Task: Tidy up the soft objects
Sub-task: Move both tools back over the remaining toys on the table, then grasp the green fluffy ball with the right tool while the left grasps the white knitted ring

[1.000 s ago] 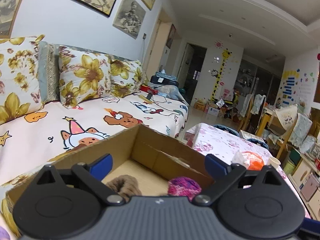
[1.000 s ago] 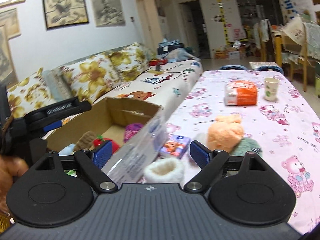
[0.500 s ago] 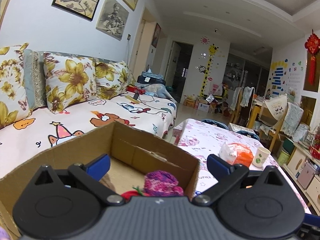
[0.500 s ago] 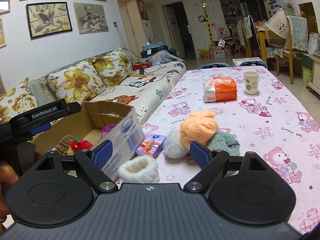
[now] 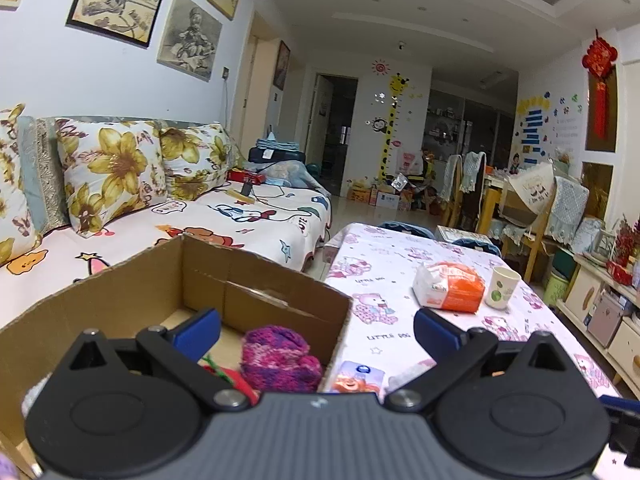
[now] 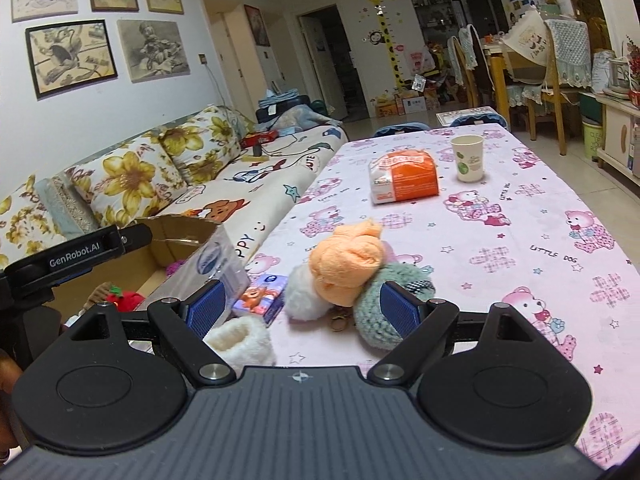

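Left tongs (image 5: 316,330) spread wide, empty, hovering over near end of cardboard box (image 5: 120,304); purple knit sock (image 5: 280,356) and red soft toy (image 6: 124,299) lie inside box; right tongs (image 6: 306,307) also spread, empty, above table (image 6: 520,240) with pink bear tablecloth; between its fingers sit orange fuzzy sock ball (image 6: 346,266), white fluffy ball (image 6: 302,298) and grey-green fuzzy item (image 6: 380,308), all touching; white fleece sock (image 6: 240,340) just beside left finger; small tissue pack (image 6: 262,298) near box; orange-white packet (image 6: 404,182) and paper cup (image 6: 468,158) further back, well apart from soft pile.
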### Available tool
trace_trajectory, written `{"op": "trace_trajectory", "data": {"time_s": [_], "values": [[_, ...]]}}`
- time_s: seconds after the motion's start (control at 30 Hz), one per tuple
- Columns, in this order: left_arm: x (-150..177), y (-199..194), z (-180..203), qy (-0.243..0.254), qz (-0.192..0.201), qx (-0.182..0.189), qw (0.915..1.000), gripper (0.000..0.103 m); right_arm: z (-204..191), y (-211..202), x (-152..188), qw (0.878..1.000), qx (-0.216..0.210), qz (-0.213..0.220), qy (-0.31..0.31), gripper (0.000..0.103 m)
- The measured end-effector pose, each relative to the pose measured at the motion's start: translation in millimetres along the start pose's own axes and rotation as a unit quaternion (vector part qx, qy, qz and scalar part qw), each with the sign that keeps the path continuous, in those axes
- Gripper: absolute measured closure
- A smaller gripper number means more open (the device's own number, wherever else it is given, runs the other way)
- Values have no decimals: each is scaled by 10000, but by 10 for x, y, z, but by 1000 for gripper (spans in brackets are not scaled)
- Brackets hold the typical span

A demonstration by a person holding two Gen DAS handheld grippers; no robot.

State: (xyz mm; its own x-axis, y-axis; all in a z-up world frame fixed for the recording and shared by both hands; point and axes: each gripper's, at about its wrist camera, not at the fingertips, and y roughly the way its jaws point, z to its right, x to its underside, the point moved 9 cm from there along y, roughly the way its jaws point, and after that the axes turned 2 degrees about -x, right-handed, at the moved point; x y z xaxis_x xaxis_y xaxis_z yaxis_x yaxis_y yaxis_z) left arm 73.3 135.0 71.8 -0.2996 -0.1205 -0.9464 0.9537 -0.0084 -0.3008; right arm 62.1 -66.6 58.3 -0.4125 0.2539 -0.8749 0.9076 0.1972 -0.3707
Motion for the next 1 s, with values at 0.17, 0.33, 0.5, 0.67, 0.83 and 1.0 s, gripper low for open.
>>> {"op": "trace_trajectory", "data": {"time_s": [0.17, 0.33, 0.5, 0.67, 0.83, 1.0], "values": [[37, 7, 119, 135, -22, 73, 9999, 1, 27, -7, -1, 9999, 74, 28, 72, 0], [86, 12, 244, 308, -62, 152, 9994, 1, 67, 13, 5, 9997, 167, 36, 172, 0], [147, 10, 368, 475, -103, 210, 9986, 1, 122, 18, -1, 9992, 265, 69, 279, 0], [222, -8, 519, 704, -123, 284, 9970, 1, 184, 40, 6, 9984, 389, 90, 388, 0], [337, -33, 671, 931, -205, 362, 9948, 1, 275, 112, 34, 9972, 556, 37, 506, 0], [493, -50, 782, 917, -412, 379, 9942, 1, 378, 212, 74, 9957, 653, -76, 653, 0]]}}
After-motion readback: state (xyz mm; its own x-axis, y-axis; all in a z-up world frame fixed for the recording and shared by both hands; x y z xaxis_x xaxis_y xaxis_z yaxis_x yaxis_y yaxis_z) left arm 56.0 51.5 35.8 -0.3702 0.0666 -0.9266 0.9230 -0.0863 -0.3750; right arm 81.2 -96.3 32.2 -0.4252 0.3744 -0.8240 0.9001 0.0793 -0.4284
